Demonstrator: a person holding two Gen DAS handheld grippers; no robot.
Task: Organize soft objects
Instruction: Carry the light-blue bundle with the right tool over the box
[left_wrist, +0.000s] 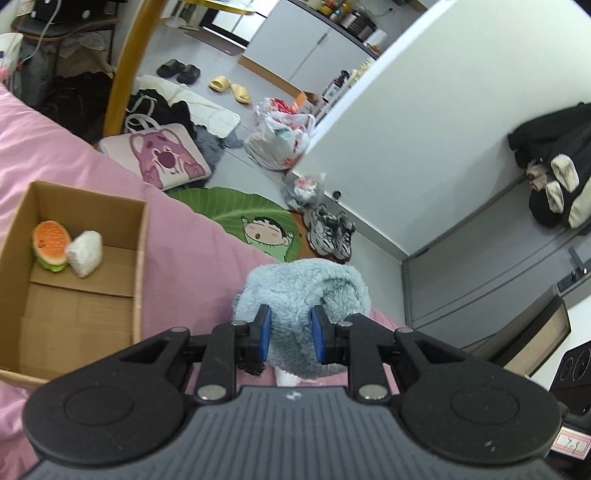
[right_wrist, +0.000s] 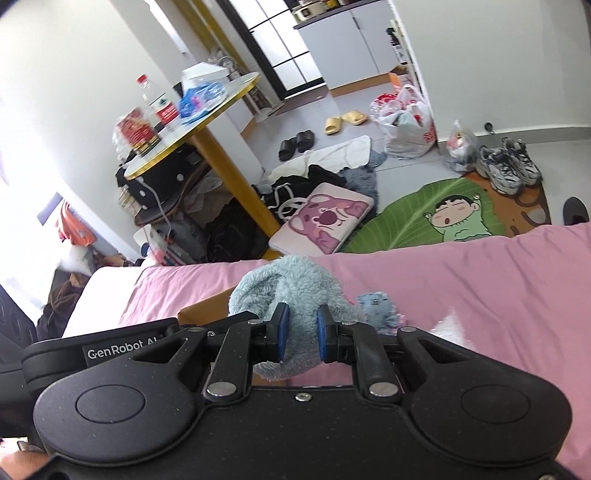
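Here, a pink bedsheet (left_wrist: 192, 236) is covering the bed; one cardboard box (left_wrist: 140, 258) is holding two toys, a plush hamburger (left_wrist: 50, 245) and a white plush (left_wrist: 86, 253), while the left gripper (left_wrist: 291, 332) and right gripper (right_wrist: 300, 328) are both pinching one blue fleece cloth (left_wrist: 303, 291).

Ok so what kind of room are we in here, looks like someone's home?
Most likely a lived-in studio flat or bedroom: a bed with a pink sheet fills the foreground, slippers and a cartoon floor mat lie on the tiled floor, and kitchen cabinets show beyond.

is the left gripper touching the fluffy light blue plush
Touching. The left wrist view shows the left gripper with both blue pads pressed into the fluffy light blue plush, the fabric squeezed between them.
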